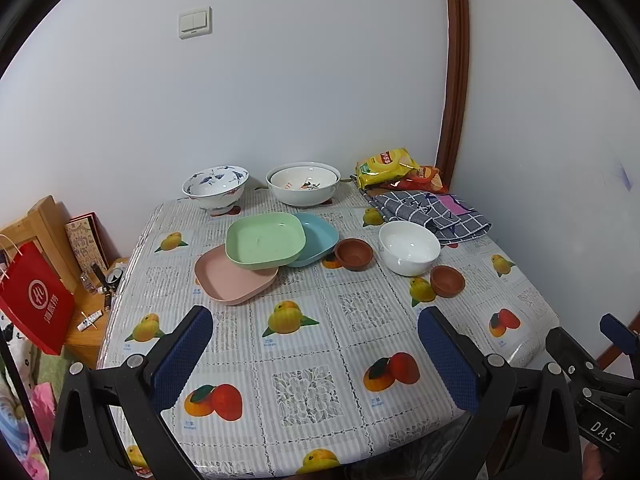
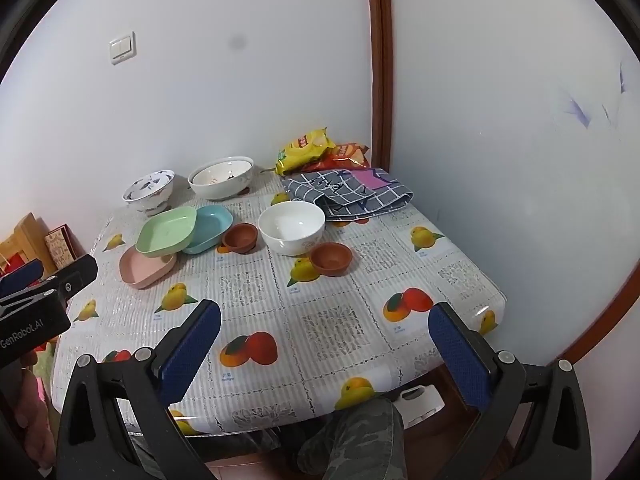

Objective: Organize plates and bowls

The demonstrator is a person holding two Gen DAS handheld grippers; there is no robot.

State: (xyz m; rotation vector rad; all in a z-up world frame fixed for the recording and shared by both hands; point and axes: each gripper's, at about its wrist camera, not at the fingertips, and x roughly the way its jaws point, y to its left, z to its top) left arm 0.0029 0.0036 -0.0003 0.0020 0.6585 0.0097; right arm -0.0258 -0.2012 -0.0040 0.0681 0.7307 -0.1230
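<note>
My left gripper (image 1: 316, 344) stood wide open above the near edge of the table (image 1: 304, 396), its blue textured pads (image 1: 182, 360) holding and touching nothing. My right gripper (image 2: 325, 344) was equally wide open and empty, its pads (image 2: 460, 356) spread over the near right part of the table.

The table carried a glossy plastic cloth printed with fruit and lace squares, set into a corner of plain white walls with a brown wooden door frame (image 1: 456, 80) and a light switch (image 1: 195, 23).

At centre left, three shallow, square plastic plates overlapped: the green plate (image 1: 265, 245) lay tilted on the pink plate (image 1: 234, 278) and on the blue plate (image 1: 318, 238). Just right of them stood a small brown clay bowl (image 1: 354, 254), a smooth white bowl (image 1: 409, 247), and a second clay bowl (image 1: 447, 280) near the right edge. At the far edge stood a blue-patterned bowl (image 1: 215, 187) and a large white bowl (image 1: 303, 183) with another dish nested in it. A grey checked cloth (image 1: 432, 212) and snack bags (image 1: 394, 168) lay in the far right corner. A red paper bag (image 1: 38, 300) hung left of the table.
</note>
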